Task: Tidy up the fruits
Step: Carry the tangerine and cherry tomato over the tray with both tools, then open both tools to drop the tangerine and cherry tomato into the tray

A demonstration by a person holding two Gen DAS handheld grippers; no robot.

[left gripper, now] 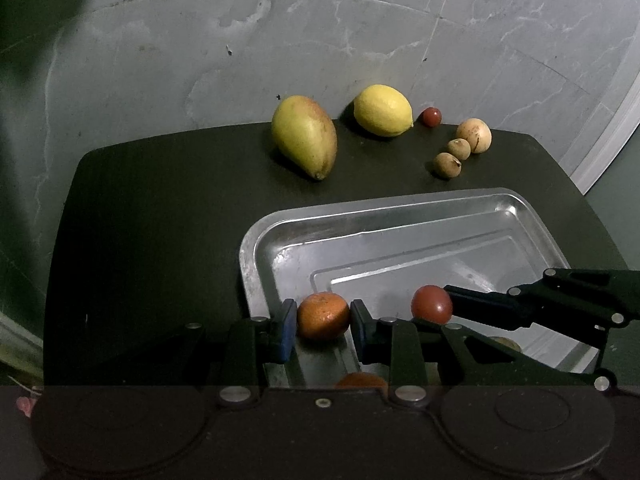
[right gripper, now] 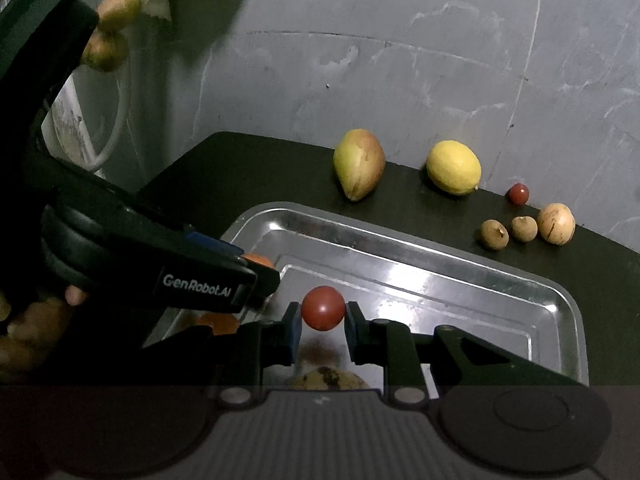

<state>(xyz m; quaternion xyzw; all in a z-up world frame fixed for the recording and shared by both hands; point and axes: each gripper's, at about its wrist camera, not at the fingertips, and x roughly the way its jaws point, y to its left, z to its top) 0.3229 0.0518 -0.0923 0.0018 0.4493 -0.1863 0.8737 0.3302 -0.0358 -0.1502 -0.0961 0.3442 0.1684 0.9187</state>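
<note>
Left gripper (left gripper: 323, 317): jaws closed down to fruit width, blue pads touching both sides of a small orange (left gripper: 323, 316), held over the near-left corner of the metal tray (left gripper: 256, 240). In the right wrist view the left gripper (right gripper: 260, 280) comes in from the left, and only a sliver of the orange (right gripper: 258, 259) shows past its fingers.

Right gripper (right gripper: 322, 310): jaws narrowed onto a small round red fruit (right gripper: 323, 307), pads on its left and right sides, held above the tray (right gripper: 560, 300) floor. A blurred reflection sits under it. In the left wrist view it is the same red fruit (left gripper: 432, 304), with the right gripper (left gripper: 450, 312) reaching in from the tray's right side.

Inside the tray at its near edge there is a speckled yellowish fruit (right gripper: 328, 378) below the red one, mostly hidden by the gripper body, plus an orange patch (left gripper: 360, 380) under the left gripper; I can't tell whether that is fruit or reflection.

Beyond the tray's far rim, on the dark table (left gripper: 160, 220), from left to right: mango (left gripper: 304, 136), lemon (left gripper: 383, 110), small red fruit (left gripper: 432, 117). Right of those, near the tray's far-right corner, is a cluster of three tan round fruits: one larger (left gripper: 474, 135) and two small ones (left gripper: 458, 149) (left gripper: 448, 165), close together. None of these are in the tray.

Part of a hand (right gripper: 36, 316) grips the left gripper's handle.
</note>
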